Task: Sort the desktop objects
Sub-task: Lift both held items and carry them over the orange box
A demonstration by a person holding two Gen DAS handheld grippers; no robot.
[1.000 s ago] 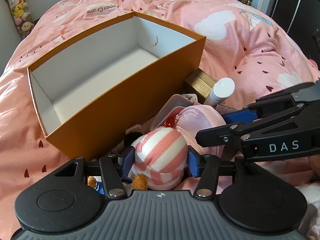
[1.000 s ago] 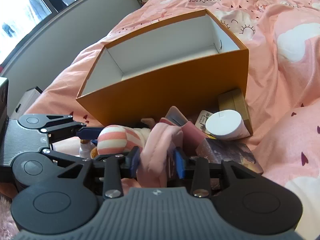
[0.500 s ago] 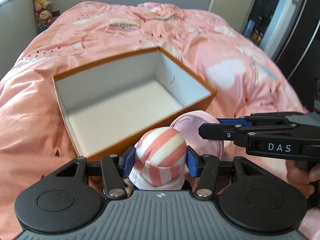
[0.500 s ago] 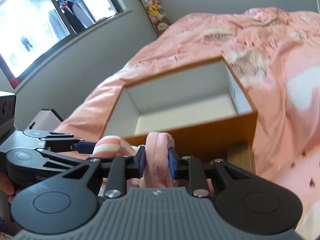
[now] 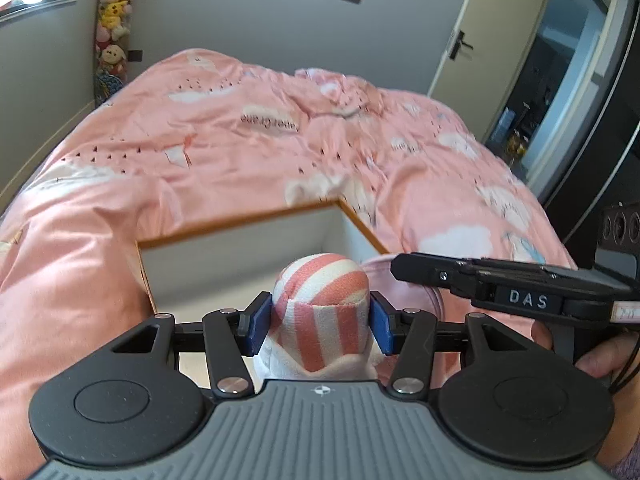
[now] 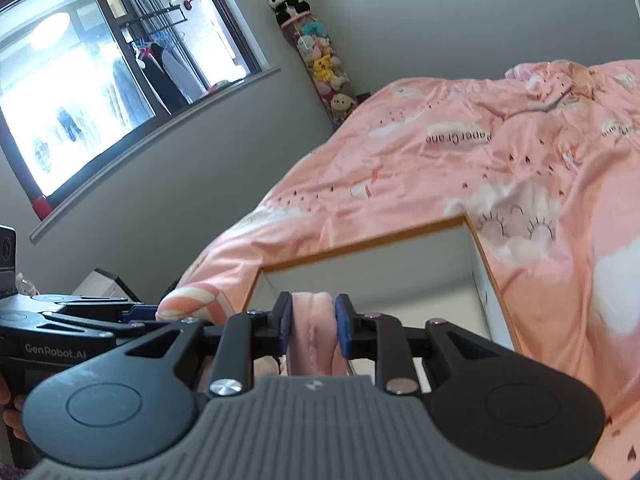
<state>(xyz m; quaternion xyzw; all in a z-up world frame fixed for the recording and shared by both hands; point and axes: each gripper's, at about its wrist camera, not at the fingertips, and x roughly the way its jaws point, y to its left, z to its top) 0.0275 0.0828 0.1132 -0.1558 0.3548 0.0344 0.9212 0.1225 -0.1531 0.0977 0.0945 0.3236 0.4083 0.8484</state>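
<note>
Both loads are now raised above the orange box: striped plush toy clamped in left gripper, pink pouch in right gripper. Jaws should be parted only once centred over the opening.

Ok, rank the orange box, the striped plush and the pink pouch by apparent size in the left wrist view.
1. orange box, though partly hidden.
2. striped plush, held nearest the camera, which enlarges it.
3. pink pouch, mostly hidden behind the plush and the right gripper, so its rank is unsure.
</note>
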